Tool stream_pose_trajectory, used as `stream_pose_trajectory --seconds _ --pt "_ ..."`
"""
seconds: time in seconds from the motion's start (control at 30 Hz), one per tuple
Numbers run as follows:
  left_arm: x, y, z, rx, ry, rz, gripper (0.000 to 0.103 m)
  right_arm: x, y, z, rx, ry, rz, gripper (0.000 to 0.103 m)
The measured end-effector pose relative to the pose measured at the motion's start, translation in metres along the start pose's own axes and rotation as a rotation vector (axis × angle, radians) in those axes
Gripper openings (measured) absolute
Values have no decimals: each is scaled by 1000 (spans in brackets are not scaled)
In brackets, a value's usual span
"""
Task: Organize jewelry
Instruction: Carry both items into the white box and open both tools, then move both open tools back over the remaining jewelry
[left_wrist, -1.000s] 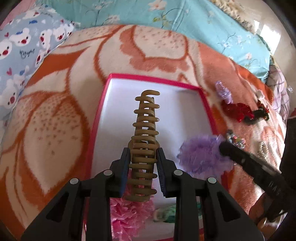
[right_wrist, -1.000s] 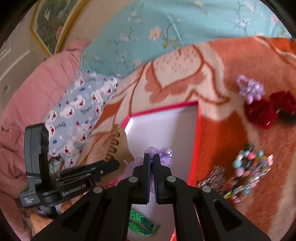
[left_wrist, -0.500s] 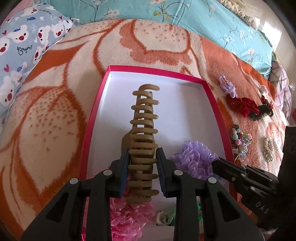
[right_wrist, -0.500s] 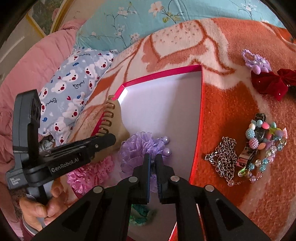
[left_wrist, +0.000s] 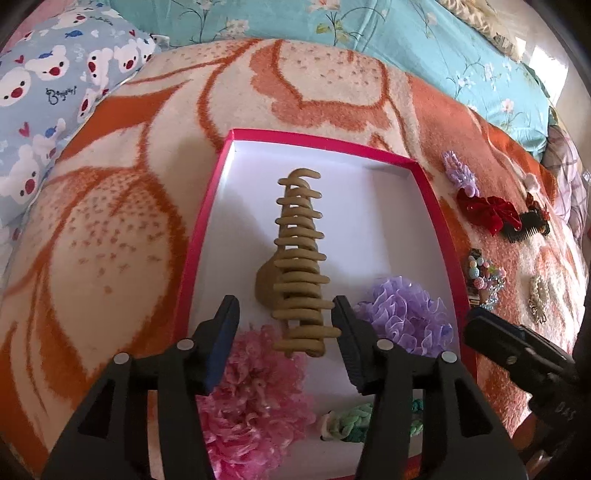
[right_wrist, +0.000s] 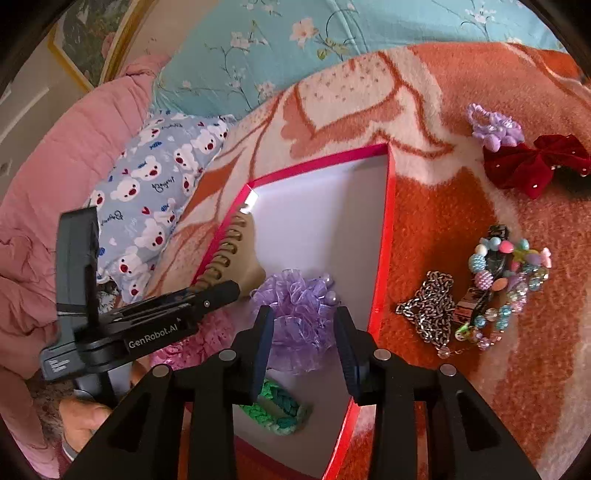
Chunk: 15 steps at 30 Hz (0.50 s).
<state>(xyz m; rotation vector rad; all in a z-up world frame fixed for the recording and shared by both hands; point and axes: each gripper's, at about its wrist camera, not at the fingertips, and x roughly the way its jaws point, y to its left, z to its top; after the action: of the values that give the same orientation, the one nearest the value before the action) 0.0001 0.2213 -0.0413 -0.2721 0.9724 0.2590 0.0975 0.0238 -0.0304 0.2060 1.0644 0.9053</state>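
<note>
A pink-rimmed box (left_wrist: 201, 221) with a white floor lies on the blanket. In it a tan claw clip (left_wrist: 299, 258) rests between the fingers of my left gripper (left_wrist: 284, 306), whose jaws are opening with both pads off the clip. My right gripper (right_wrist: 304, 314) is opening too. A purple ruffled scrunchie (right_wrist: 299, 306) sits on the box floor between its parted pads, not squeezed. A pink scrunchie (left_wrist: 251, 398) and a green braided band (right_wrist: 277, 406) lie at the box's near end.
On the orange blanket right of the box lie a chain (right_wrist: 428, 306), a beaded bracelet (right_wrist: 506, 273), a red bow (right_wrist: 535, 166), a lilac clip (right_wrist: 495, 125), a dark comb (left_wrist: 528, 230) and a brooch (left_wrist: 539, 299). Pillows sit behind. A hand (right_wrist: 85, 417) holds the left gripper.
Both grippers have opened. The left let go of the tan clip, which now lies in the box. The right came down to the box and released the purple scrunchie there.
</note>
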Motion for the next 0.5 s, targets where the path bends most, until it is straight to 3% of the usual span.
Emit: stream_pose_trajectory --seconds 0.5 --pt "-37 -26 8 33 -67 -23 55 -59 -45 0 93 -96 -57 41"
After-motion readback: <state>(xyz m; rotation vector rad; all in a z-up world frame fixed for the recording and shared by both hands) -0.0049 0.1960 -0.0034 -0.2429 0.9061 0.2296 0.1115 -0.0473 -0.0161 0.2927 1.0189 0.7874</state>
